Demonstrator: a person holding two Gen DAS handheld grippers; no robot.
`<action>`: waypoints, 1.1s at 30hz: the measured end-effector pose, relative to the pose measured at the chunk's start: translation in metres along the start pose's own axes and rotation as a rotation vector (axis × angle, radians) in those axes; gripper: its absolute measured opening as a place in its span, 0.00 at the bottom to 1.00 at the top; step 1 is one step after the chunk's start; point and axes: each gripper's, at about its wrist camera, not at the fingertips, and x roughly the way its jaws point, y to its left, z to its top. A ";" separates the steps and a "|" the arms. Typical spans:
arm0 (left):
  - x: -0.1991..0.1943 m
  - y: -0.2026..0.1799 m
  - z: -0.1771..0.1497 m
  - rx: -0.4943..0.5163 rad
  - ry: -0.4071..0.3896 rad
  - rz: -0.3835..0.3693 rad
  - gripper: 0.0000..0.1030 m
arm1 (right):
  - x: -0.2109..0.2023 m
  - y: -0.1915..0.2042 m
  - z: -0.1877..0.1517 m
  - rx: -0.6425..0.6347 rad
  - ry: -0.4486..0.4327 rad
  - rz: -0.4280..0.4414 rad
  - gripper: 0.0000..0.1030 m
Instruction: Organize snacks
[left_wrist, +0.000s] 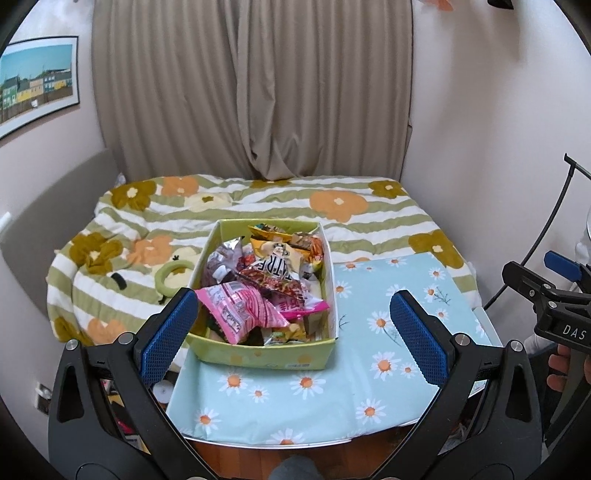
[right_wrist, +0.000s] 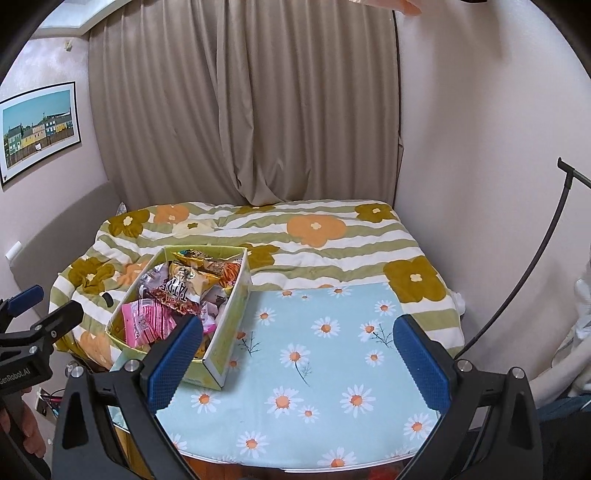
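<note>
Both tools (left_wrist: 293, 330) (right_wrist: 299, 363) spread, hovering, empty

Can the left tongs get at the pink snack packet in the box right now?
Probably yes: the left tongs are open, and the pink striped plastic snack packet lies atop the pile at the near end of the open yellow-green cardboard box, nothing covering it.

Both wrist views look forward, slightly down, over table (left_wrist: 332, 398) toward bed (left_wrist: 258, 206) and curtain (left_wrist: 251, 85). Left camera sits left, nearer box (left_wrist: 258, 354). Both share box, table, bed.
</note>
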 end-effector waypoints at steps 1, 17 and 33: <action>0.000 -0.001 0.000 0.000 -0.001 0.001 1.00 | 0.000 0.000 0.000 0.000 0.000 0.000 0.99; -0.001 -0.001 0.000 0.000 0.000 0.000 1.00 | 0.000 -0.004 0.000 0.001 0.008 0.000 0.99; -0.002 -0.002 0.000 -0.016 0.006 -0.008 1.00 | 0.000 -0.003 0.000 0.000 0.012 -0.002 0.99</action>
